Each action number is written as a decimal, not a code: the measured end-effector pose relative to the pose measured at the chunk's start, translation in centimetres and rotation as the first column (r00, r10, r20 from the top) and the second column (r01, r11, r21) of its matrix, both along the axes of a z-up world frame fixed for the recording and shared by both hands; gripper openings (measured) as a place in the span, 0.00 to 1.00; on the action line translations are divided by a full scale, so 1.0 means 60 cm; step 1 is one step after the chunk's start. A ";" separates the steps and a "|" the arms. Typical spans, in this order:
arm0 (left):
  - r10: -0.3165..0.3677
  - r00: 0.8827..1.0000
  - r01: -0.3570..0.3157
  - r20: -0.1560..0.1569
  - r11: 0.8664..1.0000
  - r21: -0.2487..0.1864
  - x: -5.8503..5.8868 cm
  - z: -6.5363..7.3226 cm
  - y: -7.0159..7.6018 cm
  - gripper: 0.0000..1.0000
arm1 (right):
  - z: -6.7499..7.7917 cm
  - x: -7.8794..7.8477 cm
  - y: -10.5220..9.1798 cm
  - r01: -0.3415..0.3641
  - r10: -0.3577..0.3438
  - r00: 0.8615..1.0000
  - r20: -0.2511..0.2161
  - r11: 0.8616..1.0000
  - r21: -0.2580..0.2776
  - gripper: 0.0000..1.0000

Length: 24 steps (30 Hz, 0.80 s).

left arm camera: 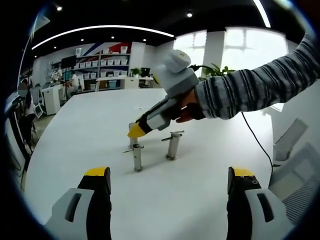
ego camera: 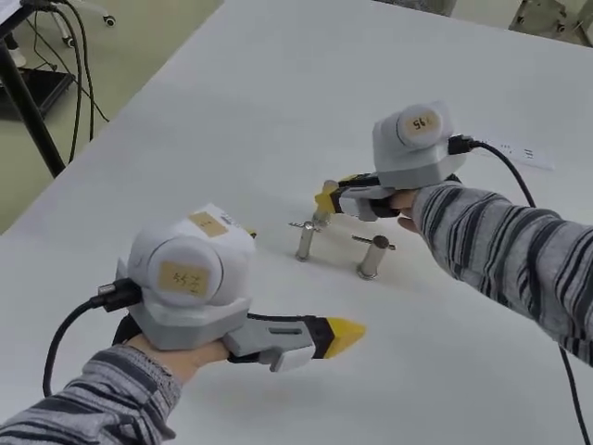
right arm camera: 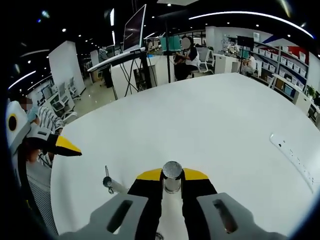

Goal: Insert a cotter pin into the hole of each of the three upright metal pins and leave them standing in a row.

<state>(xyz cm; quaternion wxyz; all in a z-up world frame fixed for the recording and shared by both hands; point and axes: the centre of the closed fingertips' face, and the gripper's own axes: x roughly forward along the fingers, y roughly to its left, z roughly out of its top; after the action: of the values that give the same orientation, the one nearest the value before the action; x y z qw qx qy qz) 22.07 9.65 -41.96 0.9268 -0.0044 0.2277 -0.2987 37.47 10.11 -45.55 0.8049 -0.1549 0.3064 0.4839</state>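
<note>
Three upright metal pins stand close together on the white table (ego camera: 232,111). The near-left pin (ego camera: 304,239) and the right pin (ego camera: 371,258) each carry a cotter pin through the top. My right gripper (ego camera: 326,199) is shut on the third metal pin (right arm camera: 172,176), at the back of the group; whether it has a cotter pin I cannot tell. In the left gripper view that pin (left arm camera: 132,137) sits under the right gripper's yellow tip, behind the other two (left arm camera: 136,159) (left arm camera: 172,146). My left gripper (left arm camera: 170,175) is open and holds nothing, a short way in front of the pins.
A white power strip (ego camera: 519,148) lies on the table at the far right, and a black cable (ego camera: 519,185) runs from the right gripper. A black stand (ego camera: 28,102) and cables are on the floor past the table's left edge.
</note>
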 end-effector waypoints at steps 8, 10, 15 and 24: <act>-0.013 1.000 0.013 0.002 1.000 0.010 -0.003 0.000 -0.004 0.96 | 0.011 -0.020 -0.062 0.027 -0.027 1.000 0.014 0.999 -0.028 0.08; -0.016 1.000 0.016 0.002 1.000 0.012 -0.004 -0.001 -0.005 0.96 | 0.013 -0.025 -0.077 0.034 -0.033 0.999 0.015 0.999 -0.033 0.08; -0.029 1.000 0.029 0.004 0.999 0.026 -0.006 -0.002 -0.008 0.96 | 0.016 -0.036 -0.113 0.053 -0.052 0.999 0.014 0.998 -0.041 0.08; -0.044 0.999 0.043 0.009 0.998 0.035 -0.008 -0.002 -0.010 0.96 | 0.021 -0.082 -0.168 0.048 -0.045 0.998 0.035 0.995 -0.087 0.08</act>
<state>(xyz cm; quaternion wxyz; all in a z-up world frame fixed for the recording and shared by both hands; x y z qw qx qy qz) 21.61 9.03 -42.07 0.9212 0.0182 0.2282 -0.3147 32.55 0.04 -44.31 0.8135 -0.1908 0.3175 0.4484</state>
